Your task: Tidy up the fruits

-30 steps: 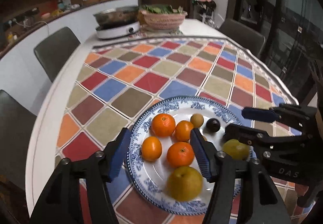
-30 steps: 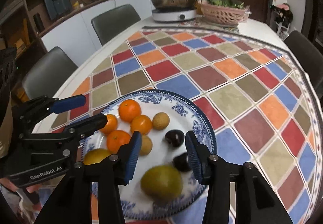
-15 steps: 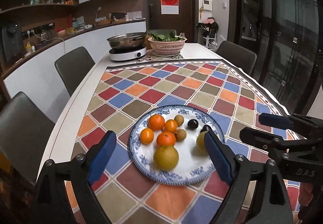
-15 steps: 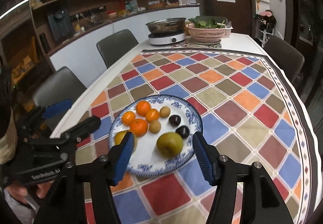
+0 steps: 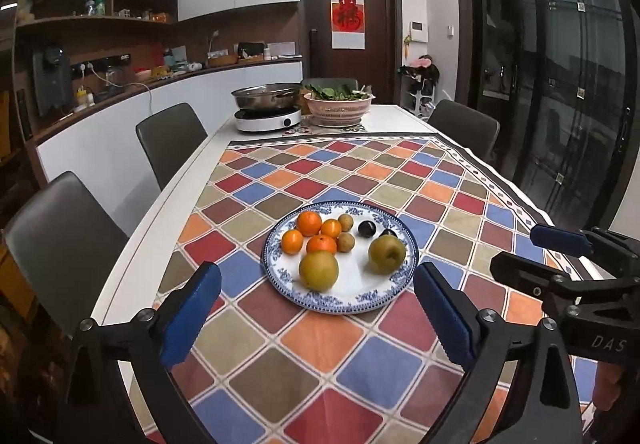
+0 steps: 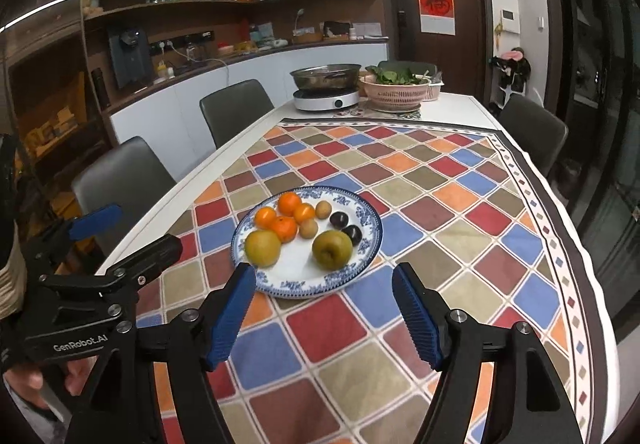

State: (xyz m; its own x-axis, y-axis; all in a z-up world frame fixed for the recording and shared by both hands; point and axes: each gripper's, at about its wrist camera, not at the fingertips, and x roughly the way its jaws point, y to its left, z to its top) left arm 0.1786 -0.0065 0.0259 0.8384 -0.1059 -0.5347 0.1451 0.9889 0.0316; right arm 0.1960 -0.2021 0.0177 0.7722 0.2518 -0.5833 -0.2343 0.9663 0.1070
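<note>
Nearest, the left claw (image 5: 318, 314) hangs above the checked cloth (image 5: 320, 348) with its blue pads spread wide and nothing between them. The right claw (image 6: 324, 308) is likewise released and empty, its own pads just short of the plate's near rim. Each claw shows at the edge of the other's view — the right one to the right, the left one to the left.

Just beyond both lies the blue-and-white plate (image 5: 360, 302), flat on the cloth-covered surface (image 5: 176, 199). At its near side sit two yellow-green pears (image 6: 263, 248), apart from one another. Behind them, four oranges (image 6: 289, 203) cluster on the left half, touching or nearly so. Two small brown fruits (image 6: 322, 209) lie beside the oranges, and two dark plums (image 6: 338, 219) rest toward the right rim, close behind the right-hand pear.

Farther along the surface stand a white induction cooker (image 5: 267, 119) carrying a steel pan (image 5: 266, 96) and, beside it, a pink colander (image 6: 396, 95) of leafy greens. Grey chairs (image 5: 170, 141) line the surface — a dark door (image 6: 434, 19) closes the room behind.
</note>
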